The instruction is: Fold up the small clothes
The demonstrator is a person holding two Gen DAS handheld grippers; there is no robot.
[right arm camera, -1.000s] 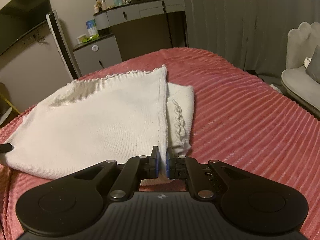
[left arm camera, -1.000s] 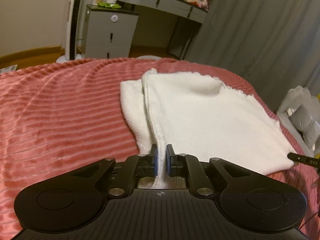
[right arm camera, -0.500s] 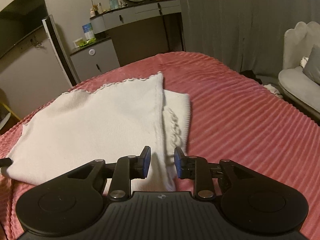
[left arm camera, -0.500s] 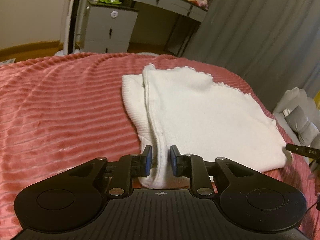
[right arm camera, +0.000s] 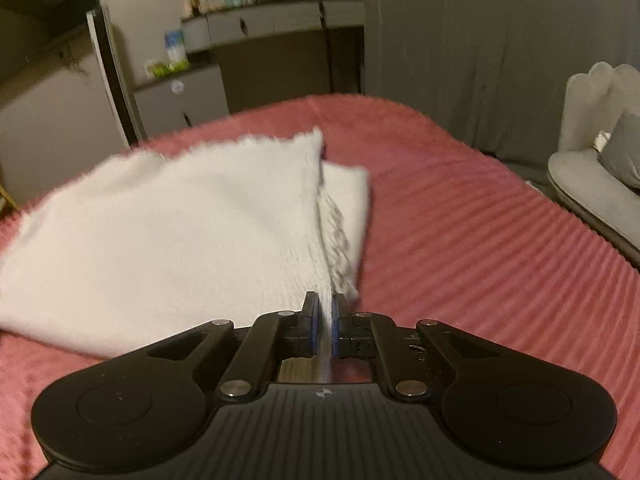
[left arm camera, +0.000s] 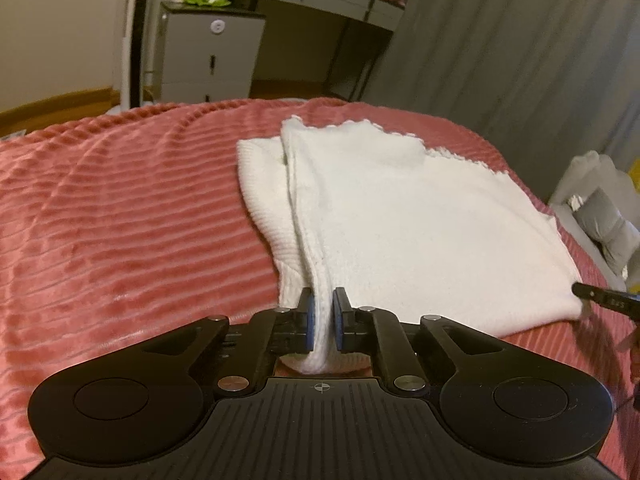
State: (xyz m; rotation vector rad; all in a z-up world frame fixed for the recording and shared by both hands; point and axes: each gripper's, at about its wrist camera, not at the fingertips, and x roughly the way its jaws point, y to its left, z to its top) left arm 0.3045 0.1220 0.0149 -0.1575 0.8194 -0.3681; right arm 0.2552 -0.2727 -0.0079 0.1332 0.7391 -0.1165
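- Left wrist view: left gripper (left arm camera: 322,312) has its jaws clenched on the near left corner of the white knit garment (left arm camera: 400,224), fabric bunched thickly between the blue pads. Garment lies flat on the pink ribbed bedspread (left arm camera: 120,220), already folded once, a narrower layer showing along its left edge. Tip of the right gripper (left arm camera: 600,300) shows at the garment's near right corner.
- Judgement for the step: lift both near corners together and level, carry them toward the far scalloped hem, keep the edge between the hands taut so the layers do not slide apart.
- Against the earlier frames: half a second back the left jaws stood apart around the edge; now they pinch it again. Hand placed about as before.
- Right wrist view: right gripper (right arm camera: 325,322) jaws clamped on a thin edge of the garment (right arm camera: 180,232) at its near right corner; cable-knit layer shows beside it. Frame blurred.
- Against earlier: these jaws also opened briefly and have re-closed, further in on the fabric. Garment lies much as it did.
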